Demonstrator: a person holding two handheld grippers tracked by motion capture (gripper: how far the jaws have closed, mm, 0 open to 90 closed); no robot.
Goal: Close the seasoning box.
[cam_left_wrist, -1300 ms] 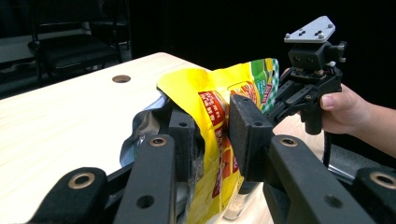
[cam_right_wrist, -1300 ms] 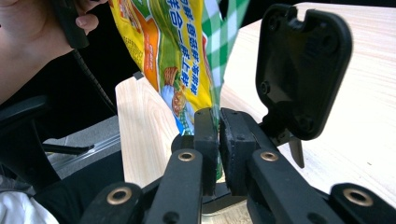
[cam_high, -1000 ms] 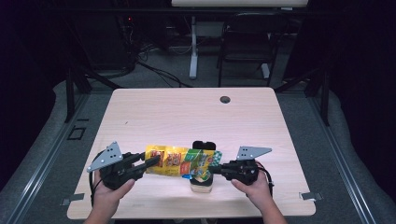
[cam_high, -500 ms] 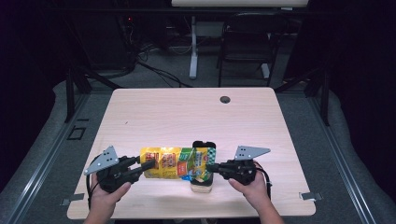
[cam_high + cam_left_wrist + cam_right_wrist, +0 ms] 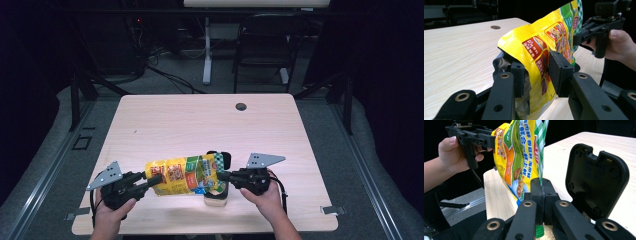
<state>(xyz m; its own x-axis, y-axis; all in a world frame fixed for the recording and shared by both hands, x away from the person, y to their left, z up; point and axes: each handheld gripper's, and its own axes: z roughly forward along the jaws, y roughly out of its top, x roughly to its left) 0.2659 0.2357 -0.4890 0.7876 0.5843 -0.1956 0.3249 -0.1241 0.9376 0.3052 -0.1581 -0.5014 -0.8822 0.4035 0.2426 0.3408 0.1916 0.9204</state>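
Observation:
A yellow snack bag point(image 5: 182, 175) hangs level above the table's front edge between my two grippers. My right gripper point(image 5: 220, 176) is shut on the bag's green-checked sealed end point(image 5: 539, 135). My left gripper point(image 5: 537, 72) stands at the bag's torn open end. One finger point(image 5: 517, 75) sits inside the silver-lined mouth and the other point(image 5: 557, 71) outside. The yellow wall point(image 5: 536, 50) lies loose between them, and the jaws have just been opening. Under the bag's right end stands a cream tub point(image 5: 216, 198) with its black lid point(image 5: 596, 177) flipped up.
The light wooden table point(image 5: 200, 125) has a round cable hole point(image 5: 241, 106) near its far edge. Behind the table stand a dark chair point(image 5: 265, 45) and a white desk leg point(image 5: 207, 50). Grey floor surrounds the table.
My left hand has sunk a little toward the table's front edge, lowering the bag's open end. The right gripper has stayed shut on the sealed end, almost still.

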